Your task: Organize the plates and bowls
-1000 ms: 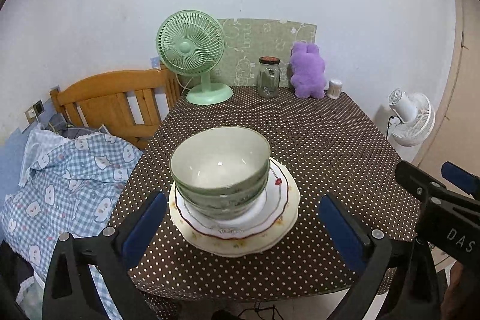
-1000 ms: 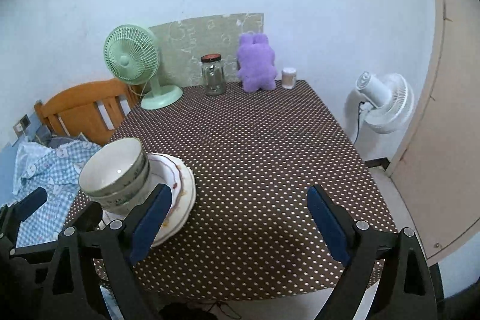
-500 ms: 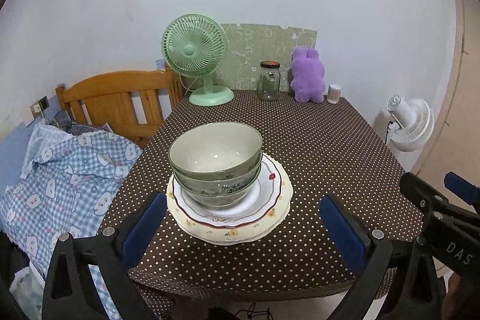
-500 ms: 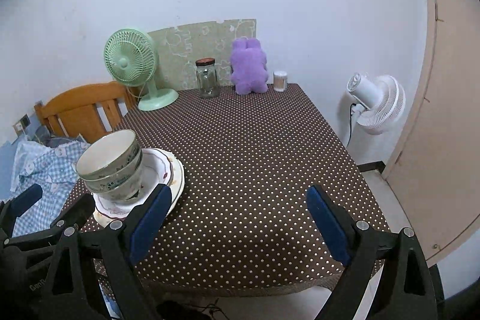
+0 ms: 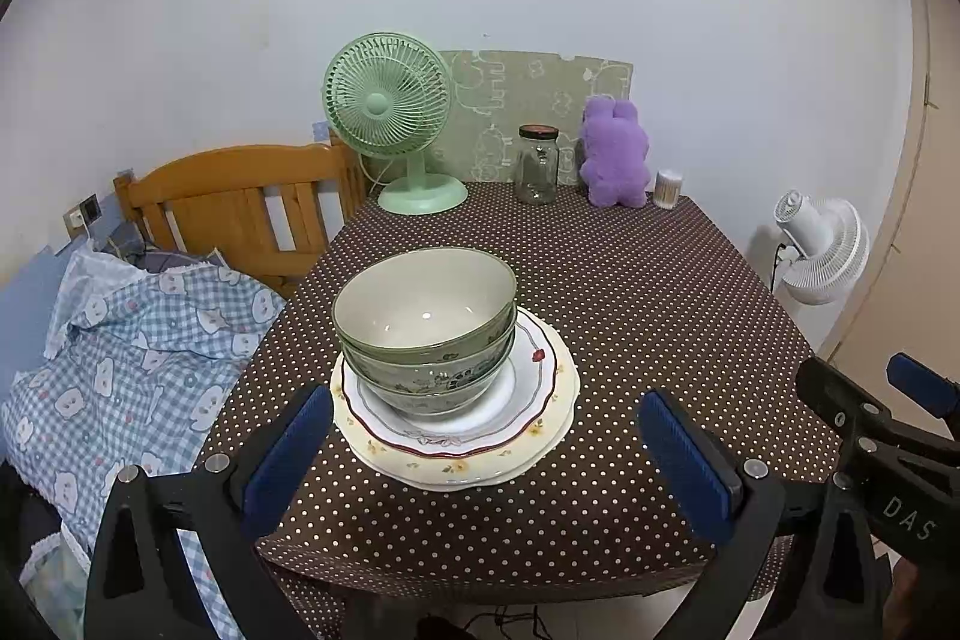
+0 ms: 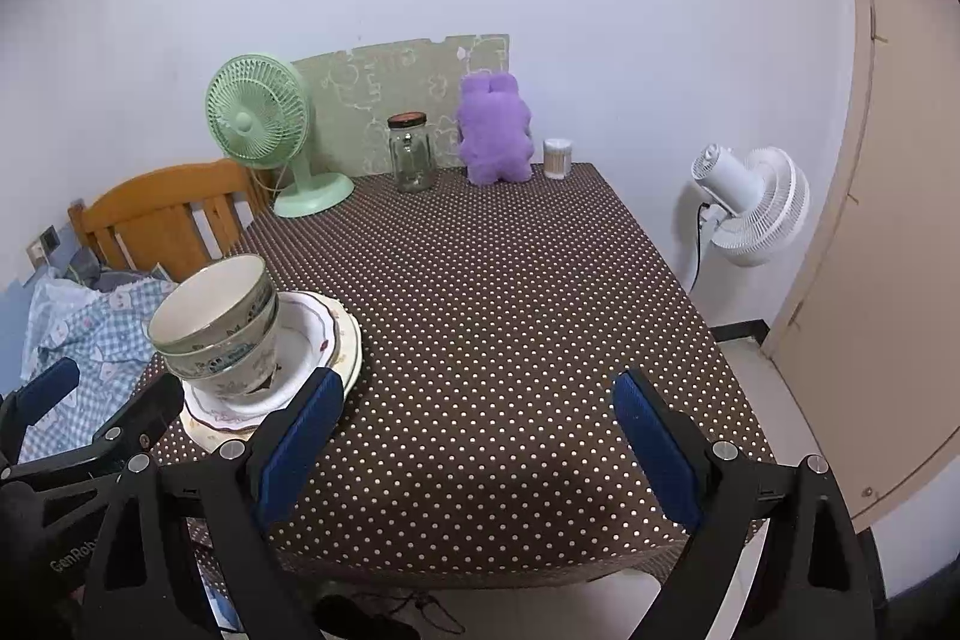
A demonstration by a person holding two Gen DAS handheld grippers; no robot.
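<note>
From my left wrist camera I can read the white letters "DAS" on the black frame of my right claw (image 5: 909,388), low at the right edge, where the rest of the word is cut off. From my right wrist camera I can read "GenRob" in pale letters on the black body of my left claw (image 6: 108,388), low at the left edge, and it too runs out of sight. I can read nothing else.
</note>
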